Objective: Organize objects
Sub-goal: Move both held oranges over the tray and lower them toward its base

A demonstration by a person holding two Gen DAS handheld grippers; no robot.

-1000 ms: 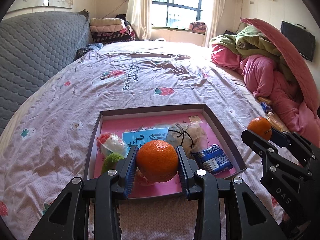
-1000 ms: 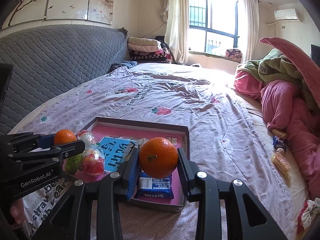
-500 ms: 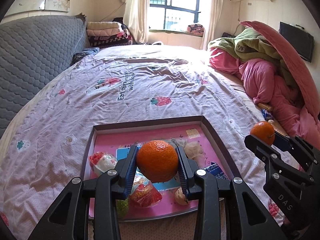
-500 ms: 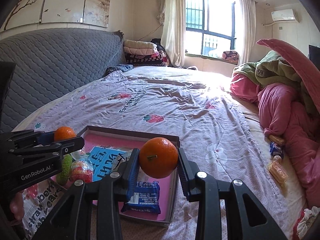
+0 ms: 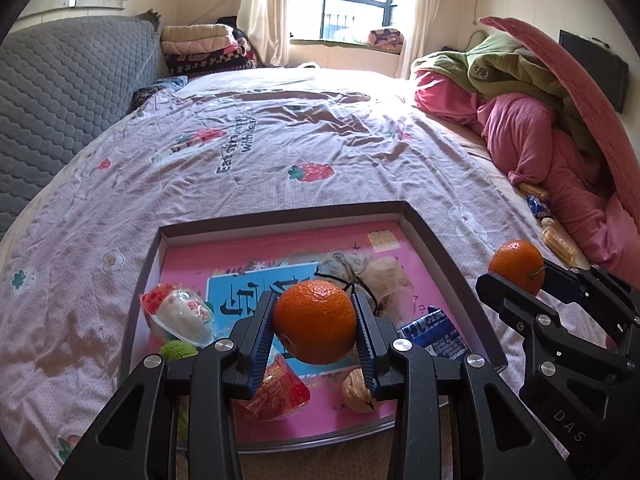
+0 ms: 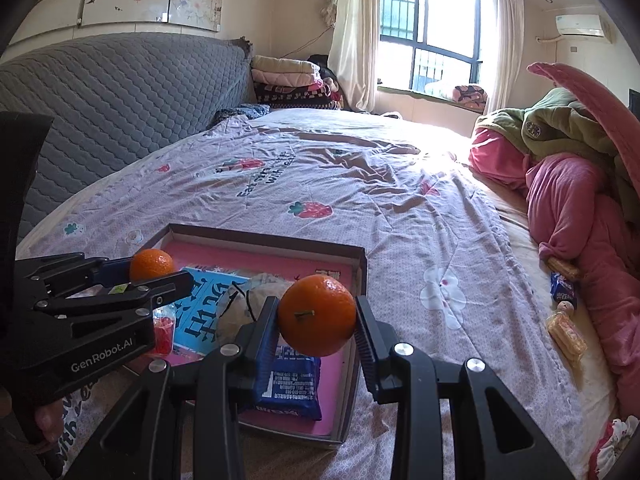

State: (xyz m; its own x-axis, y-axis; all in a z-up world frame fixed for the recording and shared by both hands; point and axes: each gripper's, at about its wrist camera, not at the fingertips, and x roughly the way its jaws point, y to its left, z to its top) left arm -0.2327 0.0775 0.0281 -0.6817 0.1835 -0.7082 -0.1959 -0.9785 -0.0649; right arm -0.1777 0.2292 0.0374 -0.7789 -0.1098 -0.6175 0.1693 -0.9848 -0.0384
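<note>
My left gripper (image 5: 315, 330) is shut on an orange (image 5: 315, 322) and holds it above the near part of a shallow box tray (image 5: 436, 245) with a pink floor on the bed. My right gripper (image 6: 316, 322) is shut on a second orange (image 6: 317, 314), held above the tray's right near corner (image 6: 362, 264). In the left wrist view the right gripper and its orange (image 5: 516, 266) are just right of the tray. The tray holds a blue snack packet (image 5: 434, 334), a tied cloth bundle (image 5: 372, 272), a walnut (image 5: 358, 394), a red wrapped candy (image 5: 280, 390) and a clear wrapped sweet (image 5: 182, 314).
Loose snacks lie on the bed's right side near the pink and green bedding pile (image 6: 576, 184): a blue packet (image 6: 563, 285) and yellow wafer packs (image 6: 567, 334). A grey quilted headboard (image 6: 100, 100) runs along the left. Folded blankets (image 6: 288, 76) are stacked at the far end.
Both grippers, still holding their oranges, have shifted over the tray; the tray appears farther forward in the left view, with the walnut and red candy now showing below the left orange.
</note>
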